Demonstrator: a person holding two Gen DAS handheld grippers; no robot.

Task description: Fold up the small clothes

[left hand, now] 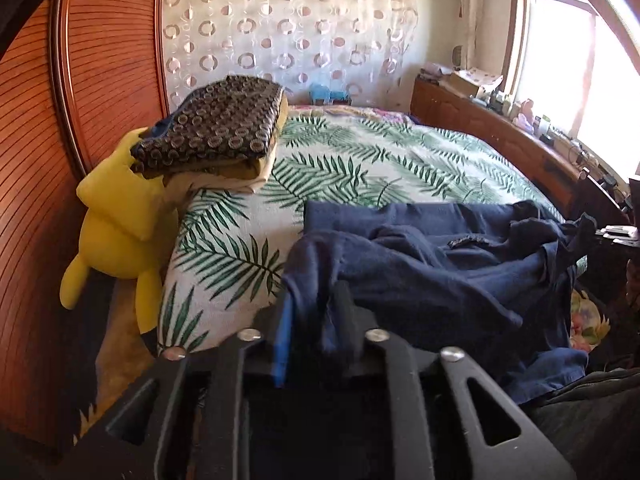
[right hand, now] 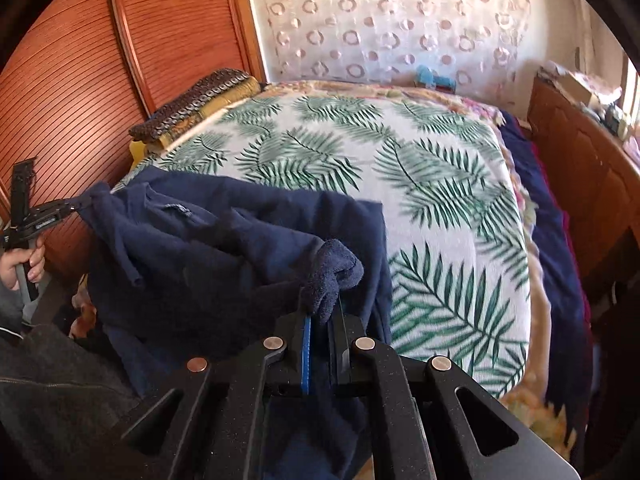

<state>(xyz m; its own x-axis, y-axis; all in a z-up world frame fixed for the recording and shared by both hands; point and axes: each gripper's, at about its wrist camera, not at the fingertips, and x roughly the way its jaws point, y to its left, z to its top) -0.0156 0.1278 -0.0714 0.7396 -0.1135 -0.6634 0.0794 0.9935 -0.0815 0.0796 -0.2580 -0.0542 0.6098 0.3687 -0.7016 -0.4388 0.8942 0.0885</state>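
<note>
A navy blue garment (left hand: 432, 264) lies rumpled on the near part of a bed with a palm-leaf cover (left hand: 360, 168). My left gripper (left hand: 316, 312) is shut on a bunched edge of the navy garment at the bed's near left. In the right wrist view the same garment (right hand: 224, 248) hangs over the bed's near left corner, and my right gripper (right hand: 324, 316) is shut on a bunched fold of it. The left gripper also shows there (right hand: 76, 206), pinching the garment's far left edge.
A stack of folded clothes (left hand: 216, 128) sits at the bed's left edge above a yellow plush toy (left hand: 120, 216). A wooden wardrobe (left hand: 80, 80) stands to the left. A cluttered wooden sideboard (left hand: 520, 128) runs along the right under a window. A dotted curtain (left hand: 288, 28) hangs behind.
</note>
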